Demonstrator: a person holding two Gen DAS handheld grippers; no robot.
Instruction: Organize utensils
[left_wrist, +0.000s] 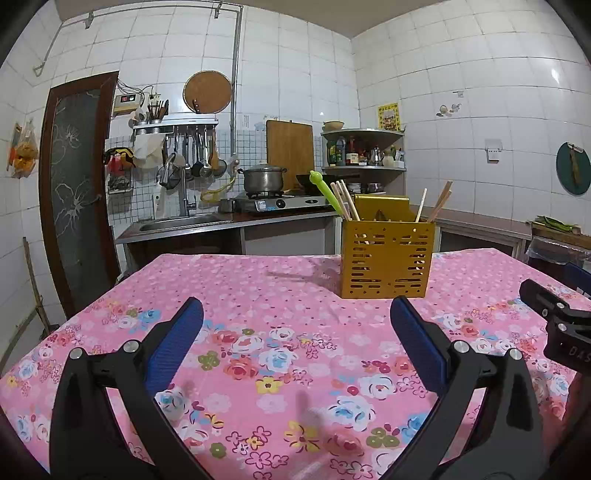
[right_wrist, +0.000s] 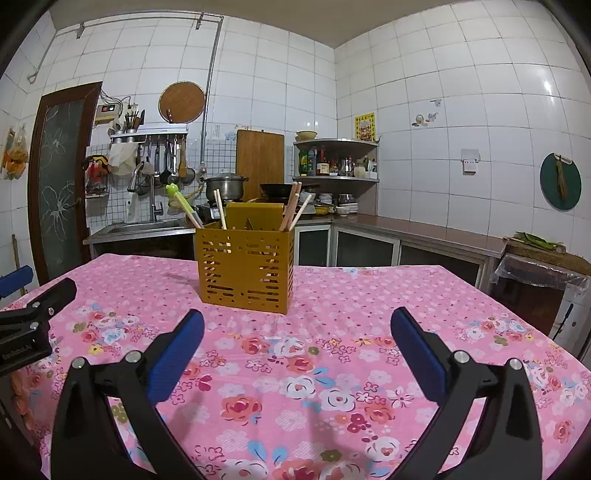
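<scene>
A yellow slotted utensil holder (left_wrist: 386, 258) stands on the pink floral tablecloth (left_wrist: 258, 295). It also shows in the right wrist view (right_wrist: 246, 269). Wooden chopsticks (left_wrist: 345, 201) and a green-handled utensil (left_wrist: 325, 190) stick out of it; in the right wrist view the chopsticks (right_wrist: 291, 206) and the green utensil (right_wrist: 181, 203) lean outward. My left gripper (left_wrist: 296, 314) is open and empty, low over the cloth, short of the holder. My right gripper (right_wrist: 297, 325) is open and empty, just in front of the holder. No loose utensils show on the table.
The right gripper's body (left_wrist: 557, 325) shows at the right edge of the left wrist view; the left gripper's body (right_wrist: 29, 321) at the left edge of the right. Behind the table are a counter with sink (left_wrist: 177, 221), stove and pot (left_wrist: 264, 181), and corner shelves (right_wrist: 336, 158).
</scene>
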